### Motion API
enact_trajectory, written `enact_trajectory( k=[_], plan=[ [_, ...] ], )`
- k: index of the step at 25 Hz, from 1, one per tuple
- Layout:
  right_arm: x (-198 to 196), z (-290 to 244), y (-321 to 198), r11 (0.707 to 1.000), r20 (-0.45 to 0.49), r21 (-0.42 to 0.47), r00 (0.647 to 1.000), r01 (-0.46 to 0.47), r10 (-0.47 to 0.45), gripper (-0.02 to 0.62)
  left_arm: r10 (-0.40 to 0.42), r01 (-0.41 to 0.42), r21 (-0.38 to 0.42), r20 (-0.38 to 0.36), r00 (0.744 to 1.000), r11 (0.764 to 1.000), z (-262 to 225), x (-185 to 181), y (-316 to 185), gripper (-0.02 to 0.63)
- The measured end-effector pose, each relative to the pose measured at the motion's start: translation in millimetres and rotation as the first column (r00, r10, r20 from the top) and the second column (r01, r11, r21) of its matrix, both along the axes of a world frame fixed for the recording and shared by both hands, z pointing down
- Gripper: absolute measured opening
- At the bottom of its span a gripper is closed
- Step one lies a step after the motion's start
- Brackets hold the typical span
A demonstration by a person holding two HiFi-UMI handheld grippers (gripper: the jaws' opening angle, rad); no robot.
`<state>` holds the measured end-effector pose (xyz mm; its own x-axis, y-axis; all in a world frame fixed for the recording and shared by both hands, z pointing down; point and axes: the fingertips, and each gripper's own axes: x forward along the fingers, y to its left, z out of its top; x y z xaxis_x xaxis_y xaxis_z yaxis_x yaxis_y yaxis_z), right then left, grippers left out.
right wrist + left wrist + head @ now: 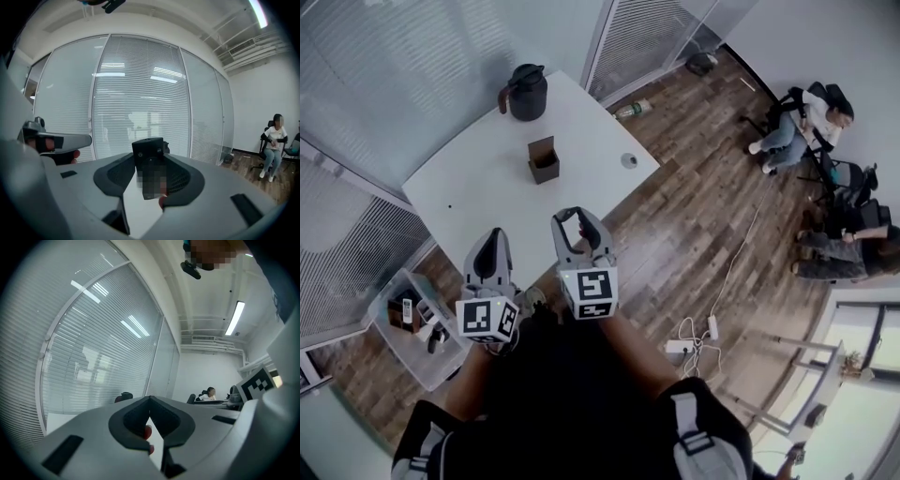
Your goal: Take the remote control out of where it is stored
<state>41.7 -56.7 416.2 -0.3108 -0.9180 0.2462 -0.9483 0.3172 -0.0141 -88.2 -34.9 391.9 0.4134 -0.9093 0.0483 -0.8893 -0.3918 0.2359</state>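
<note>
A black remote control (150, 149) stands upright between the jaws of my right gripper (149, 161), which is shut on it; a blurred patch hides its lower part. In the head view the right gripper (578, 217) hovers over the near edge of the white table (478, 187). An open-topped brown box (544, 159) stands further back on the table, well apart from both grippers. My left gripper (492, 239) is just to the left, at the table's near edge. Its jaws (150, 399) meet at the tips with nothing between them.
A black jug (525, 91) stands at the table's far side and a small round object (628, 160) near its right edge. On the floor are a clear bin (412, 323) at the left, a bottle (633, 109) and a power strip with cables (698, 337). People sit at the right (797, 127).
</note>
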Motion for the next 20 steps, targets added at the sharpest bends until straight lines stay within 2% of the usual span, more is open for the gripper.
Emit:
enact_trajectory(
  k=[9, 20],
  plan=[
    [23.2, -26.3, 30.7, 0.998, 0.040, 0.038, 0.997, 0.059, -0.061, 0.183, -0.037, 0.037, 0.007, 0.018, 0.999, 0.999, -12.2, 26.6, 19.5, 0.006],
    [41.6, -18.0, 45.1, 0.996, 0.058, 0.046, 0.995, 0.082, -0.085, 0.183, -0.054, 0.053, 0.015, 0.044, 0.998, 0.998, -13.9, 45.1, 25.6, 0.006]
  ],
)
